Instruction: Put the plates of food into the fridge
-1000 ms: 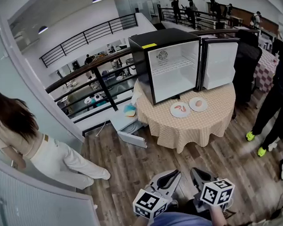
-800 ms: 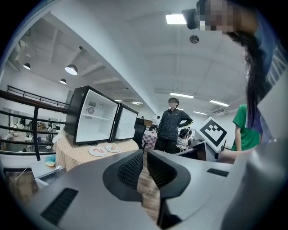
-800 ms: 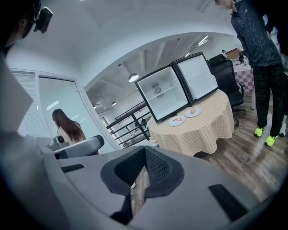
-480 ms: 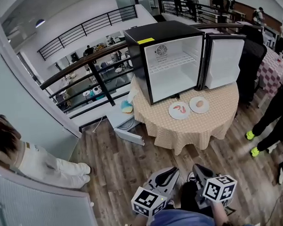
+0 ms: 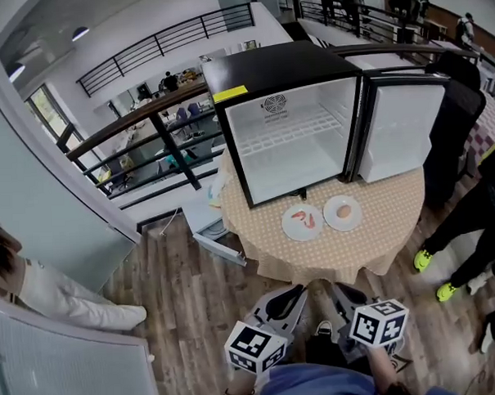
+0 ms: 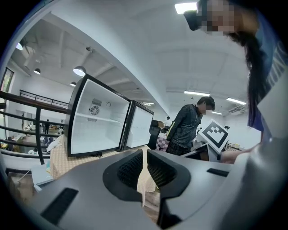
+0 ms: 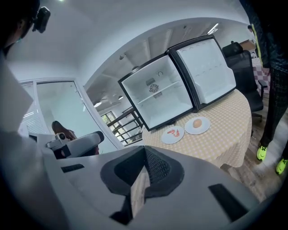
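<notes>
Beige checked cloth covers the round counter (image 5: 372, 243). On it stands a black fridge (image 5: 290, 142), its door (image 5: 396, 133) swung wide to the right, showing a white inside with a wire shelf. Two plates lie on the cloth in front of the fridge opening, side by side and just apart. In the head view the left plate (image 5: 302, 222) carries pink-orange bits and the right plate (image 5: 342, 213) one round tan lump. Both are outside the fridge.

The left tongs (image 5: 294, 295) and right tongs (image 5: 340, 292) hang side by side over the wooden floor (image 5: 195, 301). They are near the counter's edge, short of the plates, and point toward the counter. Each pair is pressed together with nothing pinched. A person in white (image 5: 47, 295) is at the left, and a person in dark clothes (image 5: 478, 215) stands at the right.
</notes>
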